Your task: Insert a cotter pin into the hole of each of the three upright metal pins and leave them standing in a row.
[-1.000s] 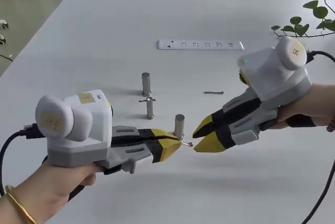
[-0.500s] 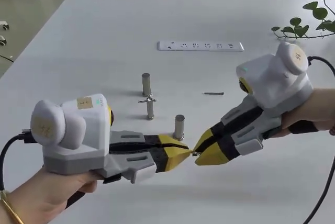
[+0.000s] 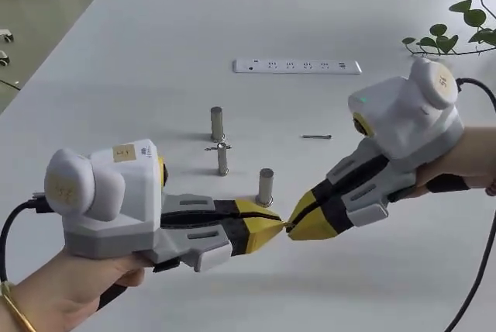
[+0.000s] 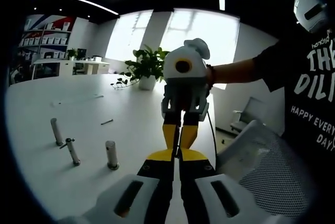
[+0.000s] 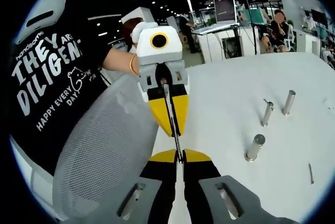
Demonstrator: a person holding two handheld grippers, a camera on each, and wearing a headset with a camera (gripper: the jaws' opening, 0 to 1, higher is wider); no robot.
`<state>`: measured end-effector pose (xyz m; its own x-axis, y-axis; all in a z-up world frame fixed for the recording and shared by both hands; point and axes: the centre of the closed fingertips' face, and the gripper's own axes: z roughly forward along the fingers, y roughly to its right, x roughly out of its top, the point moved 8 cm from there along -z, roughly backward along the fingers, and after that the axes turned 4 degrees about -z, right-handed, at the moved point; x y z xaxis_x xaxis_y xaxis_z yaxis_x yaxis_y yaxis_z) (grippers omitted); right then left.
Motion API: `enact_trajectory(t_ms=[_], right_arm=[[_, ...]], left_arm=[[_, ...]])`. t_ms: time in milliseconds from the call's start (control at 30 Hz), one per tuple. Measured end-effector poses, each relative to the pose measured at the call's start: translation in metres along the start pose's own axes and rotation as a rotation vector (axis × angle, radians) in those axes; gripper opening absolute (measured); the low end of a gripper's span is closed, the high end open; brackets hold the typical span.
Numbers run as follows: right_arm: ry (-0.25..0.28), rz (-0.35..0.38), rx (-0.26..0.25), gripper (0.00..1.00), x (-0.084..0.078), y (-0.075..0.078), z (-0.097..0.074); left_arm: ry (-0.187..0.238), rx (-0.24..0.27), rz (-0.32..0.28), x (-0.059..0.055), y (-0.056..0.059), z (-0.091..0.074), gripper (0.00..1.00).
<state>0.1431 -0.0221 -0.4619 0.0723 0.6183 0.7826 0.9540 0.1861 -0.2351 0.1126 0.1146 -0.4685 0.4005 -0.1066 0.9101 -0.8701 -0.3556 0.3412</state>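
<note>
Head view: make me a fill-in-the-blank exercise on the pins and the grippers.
Upright on the table stand ___ metal pins. Only the ___ one in the row carries a cotter pin. The left gripper and right gripper meet tip to tip, jaws ___.
Missing: three; middle; shut.

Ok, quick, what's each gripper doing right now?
Left gripper: jaws shut on the cotter pin.
Right gripper: jaws shut on the same cotter pin, tip to tip with the left.
</note>
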Motion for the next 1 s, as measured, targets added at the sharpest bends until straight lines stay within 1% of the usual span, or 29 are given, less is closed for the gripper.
enact_trajectory(t_ms=[67, 100, 133, 233, 400, 467, 567, 633, 667, 700, 733, 800, 833, 900, 967, 1000], right_arm=[[-0.018, -0.026, -0.017, 0.00, 0.001, 0.001, 0.000], [-0.024, -0.027, -0.017, 0.00, 0.001, 0.001, 0.000], [-0.038, -0.037, -0.023, 0.00, 0.002, 0.002, 0.000], [-0.065, -0.056, -0.049, 0.00, 0.001, 0.006, -0.002], [-0.096, -0.050, -0.097, 0.00, 0.000, 0.013, -0.006], [-0.108, -0.052, -0.117, 0.00, -0.002, 0.017, -0.007], [-0.143, -0.056, -0.156, 0.00, -0.005, 0.023, -0.010], [-0.162, -0.054, -0.183, 0.00, -0.008, 0.028, -0.011], [-0.186, -0.065, -0.207, 0.00, -0.010, 0.031, -0.013], [-0.194, -0.070, -0.211, 0.00, -0.010, 0.032, -0.014], [-0.193, -0.076, -0.219, 0.00, -0.011, 0.034, -0.014], [-0.203, -0.073, -0.240, 0.00, -0.012, 0.039, -0.017], [-0.216, -0.078, -0.250, 0.00, -0.014, 0.042, -0.018], [-0.228, -0.070, -0.258, 0.00, -0.016, 0.046, -0.020], [-0.242, -0.070, -0.267, 0.00, -0.019, 0.050, -0.022], [-0.249, -0.065, -0.274, 0.00, -0.021, 0.053, -0.023]], left_arm=[[0.001, 0.012, -0.002, 0.000, -0.001, 0.000, 0.01], [0.003, 0.039, -0.014, 0.000, -0.004, 0.000, 0.03], [0.002, 0.046, -0.018, 0.000, -0.005, 0.000, 0.03], [-0.005, 0.071, -0.009, -0.002, -0.008, 0.000, 0.04], [0.001, 0.100, -0.020, -0.005, -0.010, 0.001, 0.14], [0.002, 0.120, -0.019, -0.008, -0.012, 0.000, 0.15], [-0.004, 0.151, -0.024, -0.011, -0.015, 0.001, 0.17], [-0.022, 0.198, 0.001, -0.013, -0.020, 0.001, 0.19], [-0.032, 0.228, 0.012, -0.015, -0.022, 0.002, 0.20], [-0.036, 0.241, 0.018, -0.016, -0.024, 0.002, 0.20], [-0.032, 0.248, 0.024, -0.016, -0.024, 0.003, 0.20], [-0.022, 0.283, 0.037, -0.016, -0.027, 0.003, 0.20], [-0.009, 0.314, 0.053, -0.016, -0.029, 0.004, 0.20], [-0.015, 0.334, 0.047, -0.017, -0.031, 0.006, 0.20], [-0.018, 0.370, 0.061, -0.017, -0.034, 0.008, 0.20], [-0.019, 0.380, 0.060, -0.018, -0.035, 0.009, 0.20]])
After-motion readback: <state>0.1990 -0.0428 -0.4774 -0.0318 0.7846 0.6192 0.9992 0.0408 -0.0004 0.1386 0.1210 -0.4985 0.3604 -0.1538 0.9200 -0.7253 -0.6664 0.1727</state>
